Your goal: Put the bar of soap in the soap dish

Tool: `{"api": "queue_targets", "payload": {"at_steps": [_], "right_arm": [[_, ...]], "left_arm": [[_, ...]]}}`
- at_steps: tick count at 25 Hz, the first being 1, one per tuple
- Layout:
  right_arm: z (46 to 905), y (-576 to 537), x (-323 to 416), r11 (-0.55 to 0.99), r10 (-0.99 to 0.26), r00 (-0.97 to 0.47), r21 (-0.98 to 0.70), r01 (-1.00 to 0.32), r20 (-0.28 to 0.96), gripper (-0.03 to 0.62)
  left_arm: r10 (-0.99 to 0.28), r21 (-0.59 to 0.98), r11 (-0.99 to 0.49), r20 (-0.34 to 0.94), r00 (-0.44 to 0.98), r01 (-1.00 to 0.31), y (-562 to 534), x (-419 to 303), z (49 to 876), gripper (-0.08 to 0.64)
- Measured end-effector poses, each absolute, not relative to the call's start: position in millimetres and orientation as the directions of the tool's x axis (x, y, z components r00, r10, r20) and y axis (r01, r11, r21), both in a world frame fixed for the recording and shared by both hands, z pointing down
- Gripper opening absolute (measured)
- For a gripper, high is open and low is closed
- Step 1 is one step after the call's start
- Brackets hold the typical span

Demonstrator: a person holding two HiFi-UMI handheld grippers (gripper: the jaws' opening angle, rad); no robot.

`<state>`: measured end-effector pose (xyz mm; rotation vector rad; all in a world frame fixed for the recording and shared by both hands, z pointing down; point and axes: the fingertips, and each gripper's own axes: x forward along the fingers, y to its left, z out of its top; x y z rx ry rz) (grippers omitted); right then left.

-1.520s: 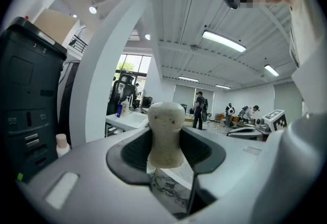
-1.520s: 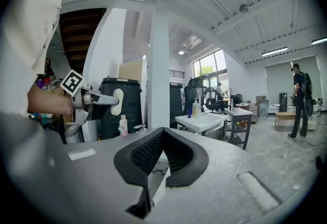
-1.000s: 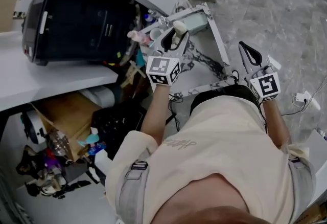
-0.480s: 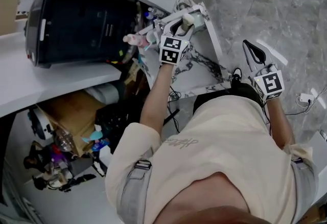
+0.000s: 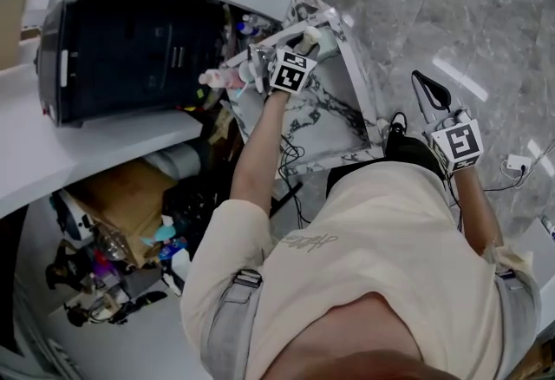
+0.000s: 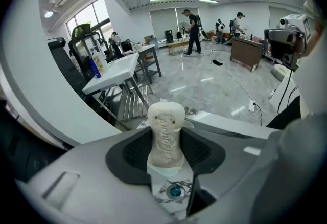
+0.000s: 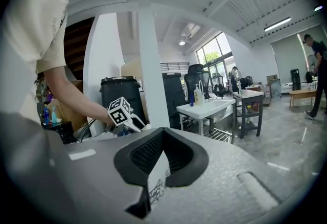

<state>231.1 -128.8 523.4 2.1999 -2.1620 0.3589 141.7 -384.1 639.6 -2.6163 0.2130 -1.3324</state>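
Observation:
My left gripper point(image 5: 303, 42) is shut on the cream bar of soap point(image 6: 165, 136), which stands up between its dark pads point(image 6: 134, 152). Just under the soap shows a pale green rim, the soap dish point(image 6: 164, 170), at the far end of the marble table point(image 5: 336, 122). In the head view the dish point(image 5: 329, 31) lies right beside the left gripper's tips. My right gripper point(image 5: 427, 88) is off the table's right side, over the floor, shut with nothing in it; its pads point(image 7: 145, 154) show closed in the right gripper view.
A pink bottle point(image 5: 217, 79) and small toiletries stand at the table's left edge. A big black bin point(image 5: 130, 49) sits on the white counter to the left. Cardboard box point(image 5: 130, 187) and clutter lie below. Cables hang off the table's near edge.
My left gripper has carried the soap farther away along the table, up to the pale green dish. The right gripper has stayed almost still.

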Motion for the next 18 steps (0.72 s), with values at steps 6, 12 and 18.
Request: {"api": "queue_targets", "payload": {"at_steps": [6,12,18], "right_arm": [[532,-130,248,-0.049,-0.978,0.016,-0.157,-0.986,0.208,0.0],[537,-134,257,-0.056,-0.978,0.018,-0.177,-0.983,0.209,0.0],[537,-137,263,-0.058,-0.979,0.02,-0.186,-0.981,0.201,0.0]], "left_arm": [[-0.195,-0.222,-0.975,0.838,0.51,-0.009,-394,145,669,0.195],[-0.168,-0.205,-0.978,0.887,0.431,0.042,-392,144,691,0.196],[-0.149,-0.223,-0.963,0.909,0.388,0.153,-391,154,701,0.196]]}}
